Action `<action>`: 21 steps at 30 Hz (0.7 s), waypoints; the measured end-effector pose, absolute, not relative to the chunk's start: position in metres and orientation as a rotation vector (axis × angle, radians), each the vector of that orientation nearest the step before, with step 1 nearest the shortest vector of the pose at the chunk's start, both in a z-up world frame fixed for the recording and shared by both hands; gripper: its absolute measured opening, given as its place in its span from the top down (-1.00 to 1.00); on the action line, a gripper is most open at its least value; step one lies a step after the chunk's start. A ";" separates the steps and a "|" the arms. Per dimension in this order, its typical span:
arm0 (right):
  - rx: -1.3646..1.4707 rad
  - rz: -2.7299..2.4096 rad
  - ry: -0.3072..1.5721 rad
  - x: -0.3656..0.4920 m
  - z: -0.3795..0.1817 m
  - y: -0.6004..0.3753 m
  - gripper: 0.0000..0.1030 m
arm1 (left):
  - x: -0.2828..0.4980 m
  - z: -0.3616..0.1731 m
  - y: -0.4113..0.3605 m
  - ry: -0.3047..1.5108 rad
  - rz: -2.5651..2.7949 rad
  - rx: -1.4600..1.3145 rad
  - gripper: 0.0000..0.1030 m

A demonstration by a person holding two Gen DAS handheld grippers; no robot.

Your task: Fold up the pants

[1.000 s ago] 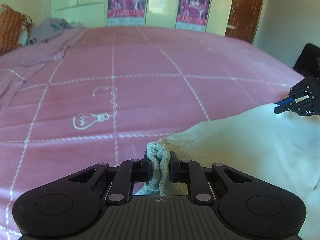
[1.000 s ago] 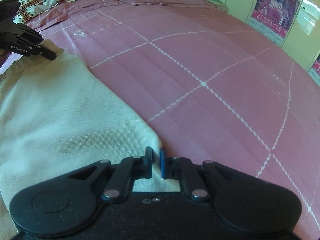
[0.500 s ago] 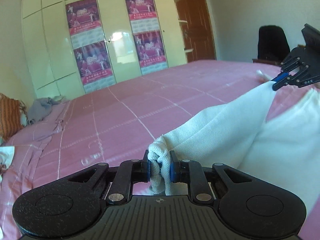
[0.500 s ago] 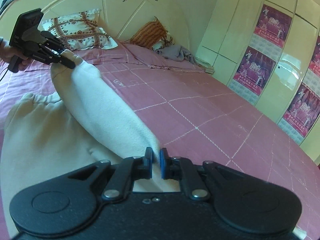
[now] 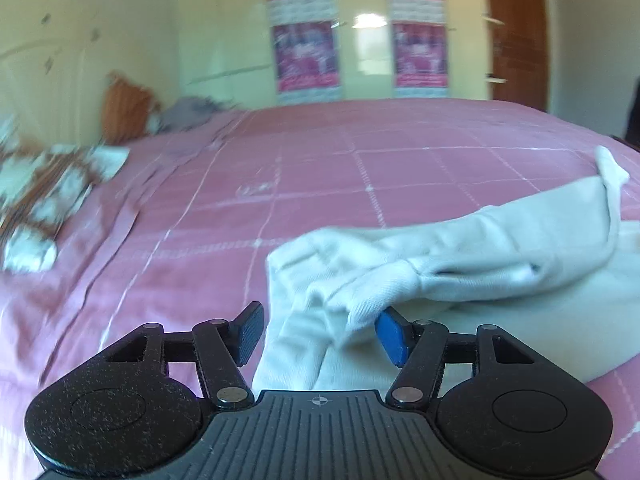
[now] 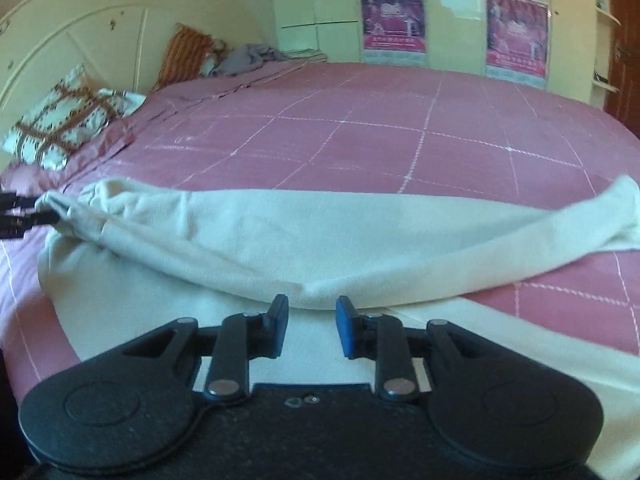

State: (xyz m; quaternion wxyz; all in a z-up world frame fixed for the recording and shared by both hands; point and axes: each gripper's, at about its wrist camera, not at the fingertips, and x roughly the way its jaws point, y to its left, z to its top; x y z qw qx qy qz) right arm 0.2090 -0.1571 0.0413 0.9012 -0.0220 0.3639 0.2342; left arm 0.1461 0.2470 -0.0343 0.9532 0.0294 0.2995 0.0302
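Cream pants (image 5: 500, 248) lie on the pink bedspread (image 5: 320, 168), one part folded over the other in a long roll (image 6: 280, 232). My left gripper (image 5: 320, 336) is opening. A bunched end of the pants sits between its jaws and leans on the blue right pad (image 5: 392, 338), clear of the left pad. My right gripper (image 6: 312, 326) is also opening, with the folded edge of the pants just beyond its tips and nothing pressed between the pads. In the right wrist view the left gripper's fingers (image 6: 20, 216) show at the far left, by the pants' end.
A patterned pillow (image 6: 68, 120), an orange cushion (image 6: 188, 52) and grey clothing (image 6: 252, 56) lie at the head of the bed. A wardrobe with posters (image 6: 394, 16) stands behind, a brown door (image 5: 516, 32) to its right. The far half of the bedspread (image 6: 400, 120) holds nothing.
Both grippers were shut on the pants and carried them up and over. Now both stand open and the lifted part lies folded down on the rest of the pants.
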 end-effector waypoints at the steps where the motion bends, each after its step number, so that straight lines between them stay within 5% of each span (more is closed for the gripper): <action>1: -0.011 0.473 0.763 0.208 0.042 -0.162 0.50 | 0.139 -0.032 0.249 0.611 0.083 0.013 -0.19; 11: 0.406 0.319 0.914 0.245 0.009 -0.188 0.15 | 0.126 -0.049 0.259 0.625 0.043 -0.710 -0.19; 21: 0.496 0.219 0.976 0.268 -0.001 -0.187 0.15 | 0.137 -0.067 0.248 0.705 0.094 -0.838 -0.18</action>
